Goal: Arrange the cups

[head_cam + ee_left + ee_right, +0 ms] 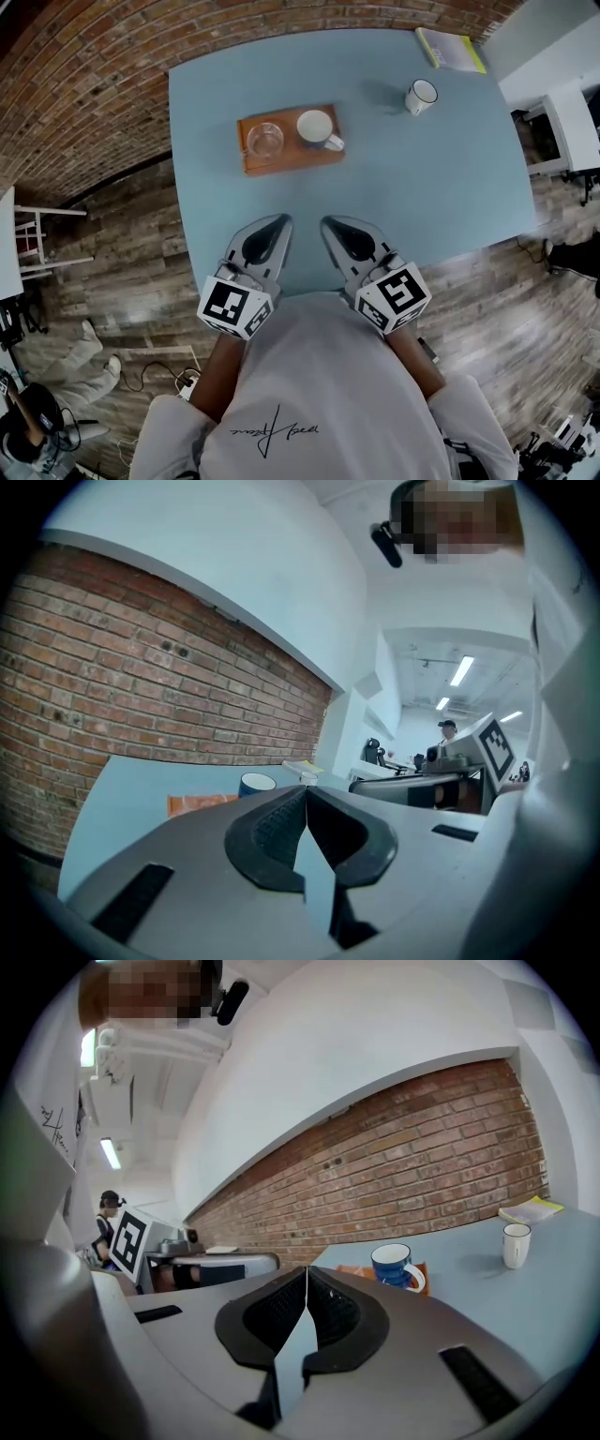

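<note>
White cup (421, 96) stands far from the tray (291, 162). Your left gripper (283, 220) and right gripper (327, 223) are closed, empty; reach unopened and you'll topple it.

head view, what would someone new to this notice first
The left gripper and right gripper stand out first: both are shut and empty, side by side at the near edge of the light blue table. Farther out, a wooden tray holds a clear glass and a blue mug. A white mug stands alone toward the far right corner.
</note>
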The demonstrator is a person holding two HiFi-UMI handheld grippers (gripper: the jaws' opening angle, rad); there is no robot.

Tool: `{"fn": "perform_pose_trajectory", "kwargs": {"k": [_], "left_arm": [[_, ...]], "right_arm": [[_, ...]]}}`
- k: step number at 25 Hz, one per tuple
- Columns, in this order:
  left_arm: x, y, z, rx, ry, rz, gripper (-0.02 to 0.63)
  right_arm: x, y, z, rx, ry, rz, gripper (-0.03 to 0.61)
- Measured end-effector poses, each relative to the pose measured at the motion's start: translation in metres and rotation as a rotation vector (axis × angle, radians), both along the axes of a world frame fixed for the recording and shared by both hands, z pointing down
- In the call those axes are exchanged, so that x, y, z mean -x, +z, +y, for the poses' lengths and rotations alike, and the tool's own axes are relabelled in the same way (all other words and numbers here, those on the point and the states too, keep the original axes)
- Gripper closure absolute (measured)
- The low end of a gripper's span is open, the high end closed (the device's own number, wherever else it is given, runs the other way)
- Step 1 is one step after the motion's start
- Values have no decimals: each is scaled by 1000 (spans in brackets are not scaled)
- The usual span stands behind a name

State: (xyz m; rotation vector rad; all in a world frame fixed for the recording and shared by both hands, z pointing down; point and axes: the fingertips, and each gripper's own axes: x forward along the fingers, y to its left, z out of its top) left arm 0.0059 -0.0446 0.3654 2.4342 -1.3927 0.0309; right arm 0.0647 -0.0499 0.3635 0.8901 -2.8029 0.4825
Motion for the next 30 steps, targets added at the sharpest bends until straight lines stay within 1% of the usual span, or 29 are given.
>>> {"fn": "perform_pose_trajectory", "kwargs": {"k": [4, 7, 10, 14, 19, 23, 30], "left_arm": [[17, 9, -6, 19, -13, -13, 603], [27, 15, -11, 29, -24, -4, 603], [40, 19, -18, 13, -41, -20, 603], [54, 25, -31, -14, -23, -61, 603], [73, 38, -49, -32, -5, -94, 603], [87, 59, -60, -18, -4, -126, 603], [102, 79, -78, -11, -8, -149, 603]], "right_arm": [[10, 3, 0, 6, -29, -10, 557], [17, 7, 0, 5, -54, 7, 557], [25, 10, 1, 12, -79, 16, 557], [35, 12, -2, 16, -102, 19, 557], [36, 16, -5, 30, -104, 48, 557], [32, 25, -7, 50, -100, 71, 557], [32, 26, -13, 62, -98, 87, 557]]}}
